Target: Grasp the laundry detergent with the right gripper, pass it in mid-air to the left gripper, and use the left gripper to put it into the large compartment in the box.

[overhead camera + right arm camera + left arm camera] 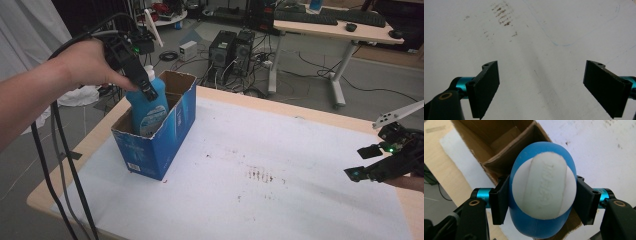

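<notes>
left gripper [142,87] is seen clamped on a blue bottle [148,105], its two black jaws pressed against the bottle's sides just under the white cap [544,192]. the bottle is held upright, partly inside an open blue cardboard box [170,135] that stands on the white sheet [280,165] covering the table [320,115], near its left end. right gripper [367,165] is held well apart over the sheet at the right edge, jaws spread wide with nothing between them. brown stains [501,13] are seen on the sheet.

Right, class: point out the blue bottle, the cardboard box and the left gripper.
blue bottle [150,107]: high view, front label.
cardboard box [165,145]: high view, blue side wall.
left gripper [541,202]: left gripper view, midway between its fingertips.
</notes>
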The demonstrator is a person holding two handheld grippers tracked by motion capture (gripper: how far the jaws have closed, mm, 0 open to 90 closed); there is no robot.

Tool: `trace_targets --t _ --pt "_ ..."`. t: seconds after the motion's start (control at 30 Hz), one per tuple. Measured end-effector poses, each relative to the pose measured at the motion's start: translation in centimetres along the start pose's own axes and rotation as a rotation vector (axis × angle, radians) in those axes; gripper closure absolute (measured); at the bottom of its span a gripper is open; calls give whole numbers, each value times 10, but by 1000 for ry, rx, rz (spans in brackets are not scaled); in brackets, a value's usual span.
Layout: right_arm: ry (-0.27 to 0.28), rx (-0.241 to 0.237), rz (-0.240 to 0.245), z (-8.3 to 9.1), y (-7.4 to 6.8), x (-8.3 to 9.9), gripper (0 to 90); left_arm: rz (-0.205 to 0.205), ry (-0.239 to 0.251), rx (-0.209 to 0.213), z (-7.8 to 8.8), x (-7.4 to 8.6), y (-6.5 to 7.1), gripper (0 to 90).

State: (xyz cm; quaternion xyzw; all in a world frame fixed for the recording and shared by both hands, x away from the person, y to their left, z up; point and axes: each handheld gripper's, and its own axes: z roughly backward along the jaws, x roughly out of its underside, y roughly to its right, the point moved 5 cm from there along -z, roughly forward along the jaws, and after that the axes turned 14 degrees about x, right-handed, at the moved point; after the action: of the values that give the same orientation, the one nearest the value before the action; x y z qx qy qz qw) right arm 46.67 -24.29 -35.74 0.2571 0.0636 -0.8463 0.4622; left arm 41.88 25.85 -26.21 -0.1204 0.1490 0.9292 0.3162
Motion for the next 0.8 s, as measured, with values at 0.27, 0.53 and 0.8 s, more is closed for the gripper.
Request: trace_targets --t 0.27,0.53,0.8 --pt "-3 2 0 -1 0 1 133 4 -19 2 -16 5 -5 374" --pt "-8 2 0 -1 0 2 132 -15 -44 7 -31 8 -6 374" --pt "-5 -1 2 -1 1 3 133 -18 -60 6 -42 12 -9 374"
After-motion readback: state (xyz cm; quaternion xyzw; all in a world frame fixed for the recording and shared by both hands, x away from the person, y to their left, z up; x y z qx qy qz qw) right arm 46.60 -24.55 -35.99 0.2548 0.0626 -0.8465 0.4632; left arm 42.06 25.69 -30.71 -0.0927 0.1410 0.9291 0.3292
